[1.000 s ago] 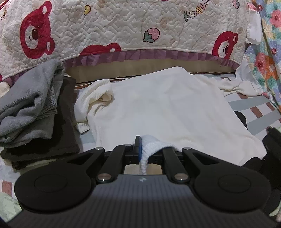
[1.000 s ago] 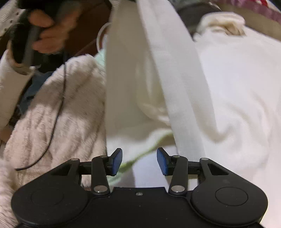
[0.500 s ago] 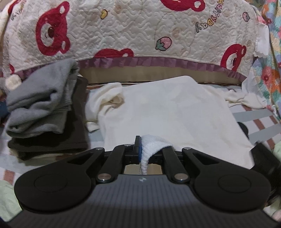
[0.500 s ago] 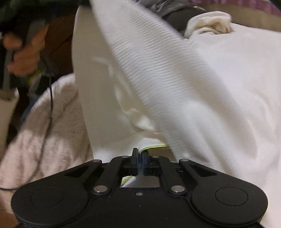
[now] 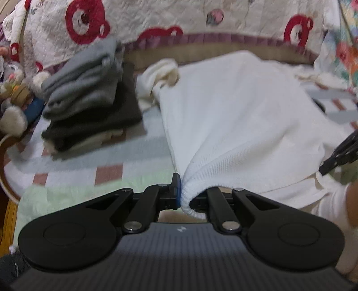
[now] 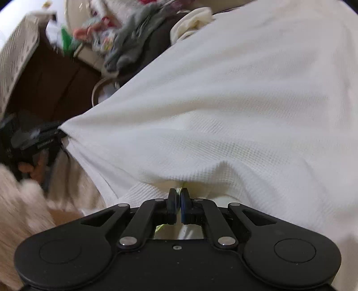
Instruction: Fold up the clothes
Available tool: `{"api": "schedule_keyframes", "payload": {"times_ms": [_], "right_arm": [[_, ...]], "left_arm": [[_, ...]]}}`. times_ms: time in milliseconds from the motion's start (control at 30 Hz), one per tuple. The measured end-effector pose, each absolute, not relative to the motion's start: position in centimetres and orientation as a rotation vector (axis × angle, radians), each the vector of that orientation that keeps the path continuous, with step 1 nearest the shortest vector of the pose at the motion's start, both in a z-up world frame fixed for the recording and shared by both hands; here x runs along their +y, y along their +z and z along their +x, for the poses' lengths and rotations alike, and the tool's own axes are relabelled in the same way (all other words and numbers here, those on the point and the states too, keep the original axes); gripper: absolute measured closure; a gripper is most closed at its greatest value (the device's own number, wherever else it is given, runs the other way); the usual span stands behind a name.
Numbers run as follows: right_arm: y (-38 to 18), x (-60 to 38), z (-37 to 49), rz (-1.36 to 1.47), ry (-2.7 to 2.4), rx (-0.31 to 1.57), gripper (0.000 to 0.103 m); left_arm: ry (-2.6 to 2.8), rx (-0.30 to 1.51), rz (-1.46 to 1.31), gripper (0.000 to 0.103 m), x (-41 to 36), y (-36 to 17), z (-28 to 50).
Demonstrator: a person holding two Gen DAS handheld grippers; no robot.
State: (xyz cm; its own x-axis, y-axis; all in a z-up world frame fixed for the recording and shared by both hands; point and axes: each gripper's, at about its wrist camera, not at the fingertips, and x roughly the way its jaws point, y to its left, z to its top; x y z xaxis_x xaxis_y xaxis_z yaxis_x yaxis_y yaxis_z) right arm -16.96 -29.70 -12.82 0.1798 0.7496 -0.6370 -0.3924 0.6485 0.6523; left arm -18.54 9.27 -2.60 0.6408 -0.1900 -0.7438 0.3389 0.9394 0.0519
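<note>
Now | white top (image 5: 241,116) is lifted off the bed (image 5: 94,165) at its near edge, flatter a second ago | left gripper (image 5: 181,192) jaws closed on one corner | right gripper (image 6: 178,202) jaws, open before, now pinched on hem | fold likely under way

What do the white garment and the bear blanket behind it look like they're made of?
White garment: looks like matte waffle-knit cotton, judging by its grid of tiny squares. Bear blanket: seems a quilted fabric, puckered by wavy stitching, with printed red bears; the fibre can't be told.
</note>
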Motion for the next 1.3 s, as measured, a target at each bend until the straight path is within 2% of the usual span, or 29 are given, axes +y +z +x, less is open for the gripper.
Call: {"api": "schedule_keyframes", "payload": {"times_ms": [33, 233, 267, 333, 700, 767, 900, 967, 1033, 1100, 1133, 1167, 1300], "right_arm": [[-12.9, -29.0, -17.4, 0.339, 0.833, 1.118, 0.092], [-10.6, -29.5, -19.9, 0.092, 0.760, 1.021, 0.089], [-10.2, -30.3, -20.3, 0.097, 0.748, 1.006, 0.076], [-9.7, -33.7, -21.4, 0.165, 0.672, 0.958, 0.056], [-13.9, -44.2, -26.7, 0.559, 0.339, 0.894, 0.052], [-14.7, -45.9, -27.7, 0.633, 0.291, 0.882, 0.044], [-16.7, -47.5, -29.0, 0.794, 0.256, 0.852, 0.040], [-17.5, -45.9, -27.9, 0.759, 0.250, 0.873, 0.033], [-18.4, -44.3, -26.8, 0.714, 0.210, 0.902, 0.033], [-18.9, -43.7, -26.0, 0.719, 0.167, 0.916, 0.033], [-19.2, -43.5, -25.6, 0.721, 0.149, 0.921, 0.047], [-18.4, -43.3, -25.5, 0.718, 0.184, 0.897, 0.096], [-14.6, -43.5, -25.8, 0.747, 0.314, 0.781, 0.097]], "left_arm": [[-0.297, 0.827, 0.205, 0.100, 9.2, -2.9, -18.7], [-0.258, 0.854, 0.276, 0.099, 9.1, -4.8, -19.9], [-0.251, 0.859, 0.288, 0.099, 9.0, -5.1, -20.1], [-0.243, 0.870, 0.308, 0.099, 8.8, -5.8, -20.3], [-0.214, 0.905, 0.309, 0.096, 8.4, -6.5, -19.5], [-0.208, 0.912, 0.320, 0.096, 8.1, -6.7, -19.4], [-0.203, 0.927, 0.343, 0.096, 7.6, -6.9, -19.2], [-0.207, 0.938, 0.353, 0.094, 7.4, -7.1, -19.0], [-0.215, 0.948, 0.350, 0.094, 7.4, -7.2, -18.7], [-0.226, 0.958, 0.340, 0.094, 7.5, -7.4, -18.4], [-0.234, 0.962, 0.330, 0.099, 7.6, -7.4, -18.2], [-0.258, 0.959, 0.291, 0.099, 8.0, -7.2, -18.1], [-0.282, 0.898, 0.109, 0.100, 11.0, -4.8, -18.6]]}}
